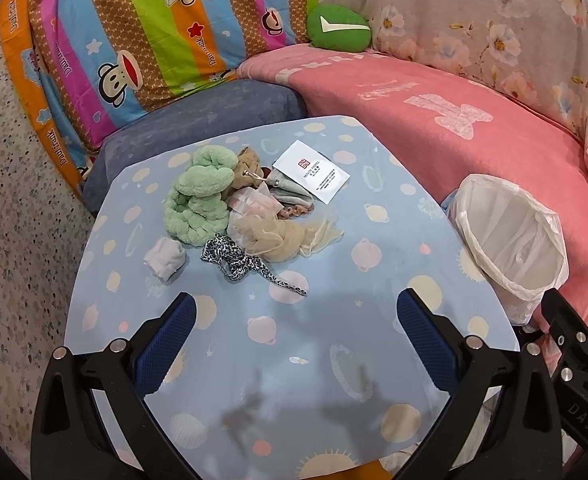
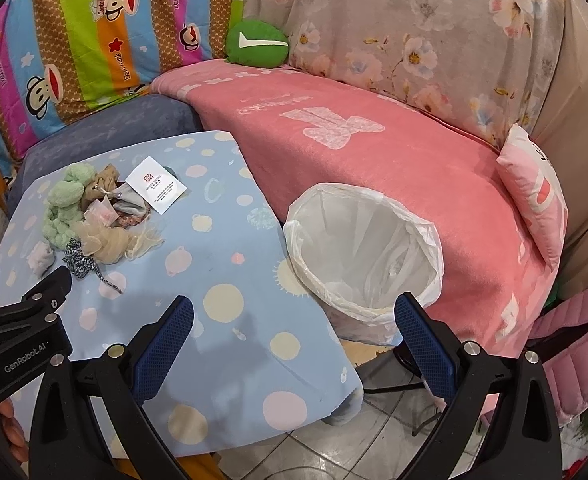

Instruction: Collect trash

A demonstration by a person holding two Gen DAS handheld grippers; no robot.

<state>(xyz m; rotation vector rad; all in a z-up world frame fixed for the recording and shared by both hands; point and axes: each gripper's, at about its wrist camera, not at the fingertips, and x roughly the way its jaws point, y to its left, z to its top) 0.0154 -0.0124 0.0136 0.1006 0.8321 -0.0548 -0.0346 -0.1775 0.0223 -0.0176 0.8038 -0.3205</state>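
A pile lies on the blue planet-print table: a green fluffy cloth, a white packet with red print, a beige mesh, a leopard-print strip, a small white wad and a pinkish plastic wrapper. A bin lined with a white bag stands at the table's right edge. My left gripper hovers open over the near table, short of the pile. My right gripper is open near the bin. The pile lies far left in the right wrist view.
A sofa with a pink blanket borders the table behind and to the right. A green cushion, a striped cartoon sheet and a pink pillow lie on it. Tiled floor shows below the table corner.
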